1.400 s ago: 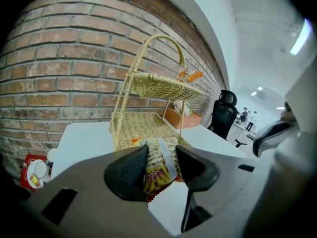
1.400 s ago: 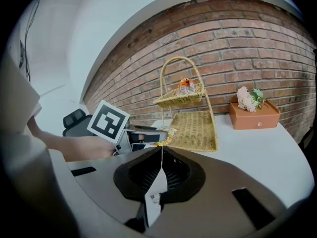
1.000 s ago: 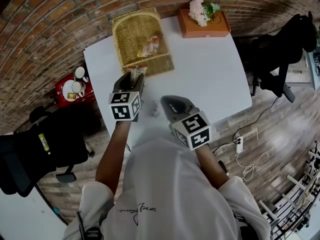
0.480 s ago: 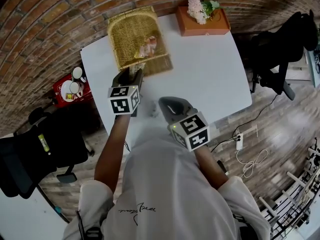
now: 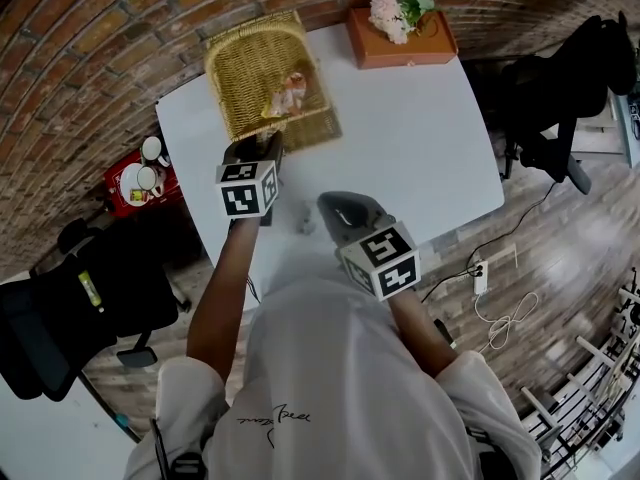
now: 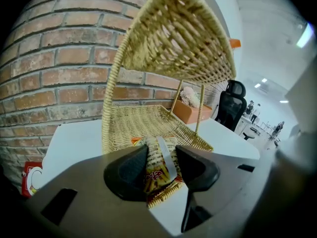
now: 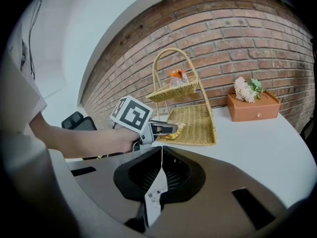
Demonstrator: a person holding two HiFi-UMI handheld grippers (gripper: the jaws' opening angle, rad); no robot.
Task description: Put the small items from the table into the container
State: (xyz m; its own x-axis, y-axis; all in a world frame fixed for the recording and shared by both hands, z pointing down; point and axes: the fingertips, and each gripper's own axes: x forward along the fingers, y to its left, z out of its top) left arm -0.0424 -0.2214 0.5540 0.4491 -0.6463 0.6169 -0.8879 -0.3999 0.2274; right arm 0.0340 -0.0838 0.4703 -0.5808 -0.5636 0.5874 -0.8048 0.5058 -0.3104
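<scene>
A two-tier wicker basket [image 5: 262, 68] stands at the table's far left. My left gripper [image 6: 162, 158] is shut on a yellow and red snack packet [image 6: 157, 175], which it holds right at the front rim of the lower tray [image 6: 143, 119]. The head view shows the same gripper [image 5: 266, 150] at that near edge. An orange packet [image 7: 177, 77] lies on the upper tier. My right gripper [image 7: 161, 158] is shut on a thin white tag [image 7: 154, 198] and hovers over the table's near side, a short way behind the left gripper [image 7: 166, 128].
An orange box with pink flowers [image 5: 402, 30] sits at the table's far edge. A small pale item [image 5: 305, 218] lies on the white table [image 5: 420, 148] beside my right gripper [image 5: 335, 208]. Black office chairs stand to the right and left, and a red stool holds cups.
My left gripper has edged forward and down toward the basket's lower tray with the packet. The right gripper has stayed where it was.
</scene>
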